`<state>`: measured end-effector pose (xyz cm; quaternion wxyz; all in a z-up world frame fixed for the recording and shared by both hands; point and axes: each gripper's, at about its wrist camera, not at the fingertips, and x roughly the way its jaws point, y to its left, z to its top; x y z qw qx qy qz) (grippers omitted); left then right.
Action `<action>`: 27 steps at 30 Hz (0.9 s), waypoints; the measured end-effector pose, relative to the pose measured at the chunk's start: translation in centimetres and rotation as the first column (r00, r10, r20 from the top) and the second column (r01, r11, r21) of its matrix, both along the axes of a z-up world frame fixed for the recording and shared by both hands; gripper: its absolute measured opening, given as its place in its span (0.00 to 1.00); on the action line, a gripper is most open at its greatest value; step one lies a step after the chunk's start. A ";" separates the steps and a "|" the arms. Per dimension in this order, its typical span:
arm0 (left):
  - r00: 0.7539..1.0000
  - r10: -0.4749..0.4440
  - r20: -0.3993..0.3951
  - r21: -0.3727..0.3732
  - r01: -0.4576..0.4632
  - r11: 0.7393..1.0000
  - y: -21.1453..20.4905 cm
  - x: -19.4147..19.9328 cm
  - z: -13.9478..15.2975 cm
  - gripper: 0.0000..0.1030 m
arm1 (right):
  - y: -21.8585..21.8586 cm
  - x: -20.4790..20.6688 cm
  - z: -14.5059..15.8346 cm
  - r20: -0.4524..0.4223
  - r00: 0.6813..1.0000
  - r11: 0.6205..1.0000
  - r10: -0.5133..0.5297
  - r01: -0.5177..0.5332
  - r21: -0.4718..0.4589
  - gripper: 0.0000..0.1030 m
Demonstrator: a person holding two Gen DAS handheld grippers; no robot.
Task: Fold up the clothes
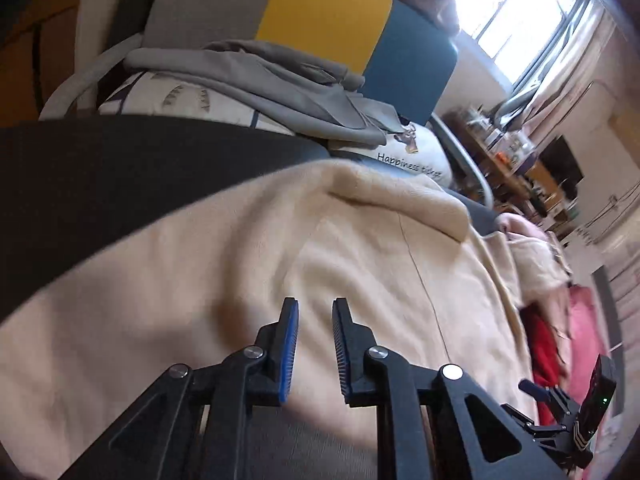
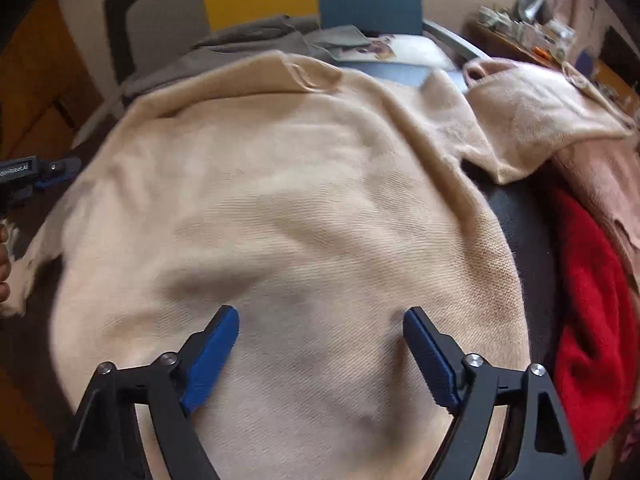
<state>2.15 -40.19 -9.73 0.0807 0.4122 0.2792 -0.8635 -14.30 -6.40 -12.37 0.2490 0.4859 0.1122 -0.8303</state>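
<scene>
Around our work we see a grey garment heaped on a white printed pillow at the far side, with yellow and blue cushions upright behind them. A red garment lies bunched just beside the near right edge, and a pale pink one is draped beyond it, its edge overlapping the cream sweater. That sweater, the piece we are folding, lies spread across the dark surface, collar toward the pillow. Our left gripper tilts down over the sweater's side, jaws narrowly parted, nothing visibly between the blue pads. Our right gripper points steeply down above the sweater's lower body, jaws spread wide and empty, the fabric beneath them.
</scene>
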 end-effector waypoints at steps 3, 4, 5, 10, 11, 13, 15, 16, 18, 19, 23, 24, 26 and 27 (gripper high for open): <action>1.000 0.016 -0.008 0.088 -0.015 0.996 -0.2 4.0 -1.1 0.16 | -1.5 5.0 2.2 -0.047 0.990 0.991 0.135 -0.135 -0.001 0.83; 1.000 0.023 -0.006 0.117 -0.023 0.993 -0.2 5.6 -1.6 0.16 | -2.2 6.9 2.7 -0.054 0.983 0.984 0.177 -0.177 -0.005 0.83; 0.999 0.032 -0.006 0.137 -0.031 0.990 0.0 7.1 -2.2 0.16 | -3.0 9.7 3.1 -0.062 0.975 0.976 0.216 -0.217 -0.008 0.84; 1.000 0.023 -0.005 0.216 -0.022 0.976 2.3 12.2 -4.2 0.16 | -6.0 18.2 1.3 -0.117 0.945 0.947 0.307 -0.290 0.140 0.89; 1.000 0.014 -0.004 0.226 -0.013 0.974 2.9 12.7 -4.6 0.16 | -6.4 18.2 0.4 -0.118 0.942 0.940 0.313 -0.288 0.184 0.89; 1.000 -0.013 -0.006 0.241 0.014 0.970 4.1 13.4 -4.8 0.17 | -6.7 17.3 -1.5 -0.112 0.943 0.925 0.313 -0.276 0.261 0.89; 1.000 -0.022 -0.004 0.246 0.023 0.969 4.8 14.3 -5.0 0.17 | -6.5 16.9 -2.2 -0.115 0.947 0.929 0.300 -0.263 0.259 0.89; 1.000 -0.031 -0.005 0.253 0.031 0.967 5.2 14.6 -5.2 0.17 | -6.2 16.7 -2.2 -0.112 0.951 0.937 0.289 -0.256 0.239 0.89; 0.998 -0.060 -0.003 0.269 0.059 0.961 5.8 14.7 -5.4 0.17 | -5.7 15.8 -2.0 -0.082 0.963 0.951 0.256 -0.236 0.201 0.84; 0.998 -0.067 -0.007 0.276 0.066 0.959 6.0 14.6 -5.5 0.17 | -5.5 15.4 -1.8 -0.071 0.968 0.957 0.240 -0.223 0.186 0.70; 0.991 -0.135 -0.003 0.326 0.128 0.937 7.5 13.6 -6.2 0.18 | -3.4 11.7 0.2 0.009 0.991 0.990 0.131 -0.132 0.055 0.22; 0.988 -0.151 -0.003 0.326 0.144 0.934 7.9 13.3 -6.2 0.18 | -2.6 10.8 0.8 0.035 0.994 0.995 0.102 -0.102 0.001 0.22; 0.982 -0.188 -0.007 0.325 0.180 0.928 8.9 12.7 -6.1 0.18 | -0.5 8.5 2.8 0.065 0.997 0.993 0.030 -0.022 -0.114 0.22; 0.979 -0.204 -0.011 0.321 0.197 0.927 9.4 12.3 -5.9 0.18 | 0.6 7.4 3.5 0.080 0.997 0.986 -0.005 0.018 -0.166 0.22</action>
